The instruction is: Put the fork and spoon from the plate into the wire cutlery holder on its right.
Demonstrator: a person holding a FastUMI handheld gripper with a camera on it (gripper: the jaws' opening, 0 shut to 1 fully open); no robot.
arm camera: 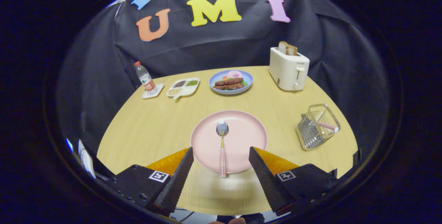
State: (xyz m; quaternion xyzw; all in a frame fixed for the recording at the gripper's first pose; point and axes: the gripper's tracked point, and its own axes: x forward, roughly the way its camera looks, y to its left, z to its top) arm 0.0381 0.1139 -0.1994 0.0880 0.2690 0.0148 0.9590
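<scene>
Across the booth, black cloth (221,44) hangs as the far wall and wraps round both sides, and in front of it stands a round wooden table (155,127) with a pale yellow grain. On the near middle of the table lies a pink plate (245,130), flat and round. At the far right stands a cream toaster (288,68) with a slice of bread (287,48) standing up out of its slot. Left of the toaster, at the far middle, is a blue plate (214,85) loaded with food. Further left is a white divided tray (183,87) with small portions in its compartments, and beyond that, at the far left, a plastic water bottle (145,78) stands upright on a white coaster (152,93).

To the right of the pink plate, well apart from it, sits the wire cutlery holder (317,126), tilted toward the camera; a handle with a red-and-white check pattern (327,126) lies in it.

The spoon (222,146) lies on the pink plate, bowl toward the far side, its checked handle pointing near and overhanging the plate's near rim.

The gripper (221,163) is spread wide and holds nothing. Its left finger sits just left of the plate's near edge, its right finger over the plate's near right rim. The spoon's handle lies between the fingers, roughly midway, touching neither.
</scene>
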